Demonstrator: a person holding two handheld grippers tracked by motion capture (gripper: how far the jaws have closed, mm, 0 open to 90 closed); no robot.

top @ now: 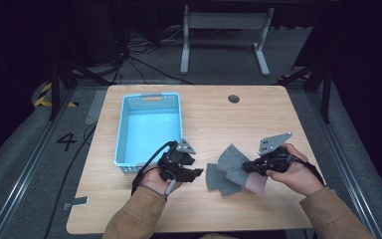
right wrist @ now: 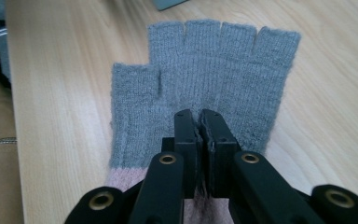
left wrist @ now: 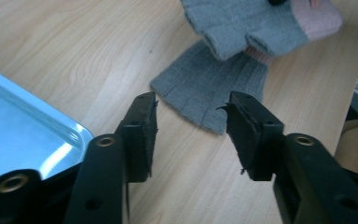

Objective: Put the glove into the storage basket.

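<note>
- Your sleeves (tan, both of them) come in at the bottom edge of the high view, closest to the camera, one on each side of the wooden table.
- Farthest left on the table stands the light blue basket, its perforated walls upright and its long side running away from you; its near end sits just beside your left hand.
- Your left gripper rests right of the basket's near corner, pointing across the table at the gloves. Its jaws stand partly apart with nothing between them, and the pads touch no fabric.
- In the left gripper view, the lower glove lies flat on the wood just beyond those jaws, cut-off finger ends toward the gripper.
- Partly over it, and a little farther right, lies the upper glove (grey knit, fingerless, pink cuff), spread flat with its finger stubs pointing away from your right hand.
- Your right gripper is clamped on the upper glove, jaws almost together and pinching the knit near the cuff end.
- Your right hand holds that gripper well in from the table's right edge.
</note>
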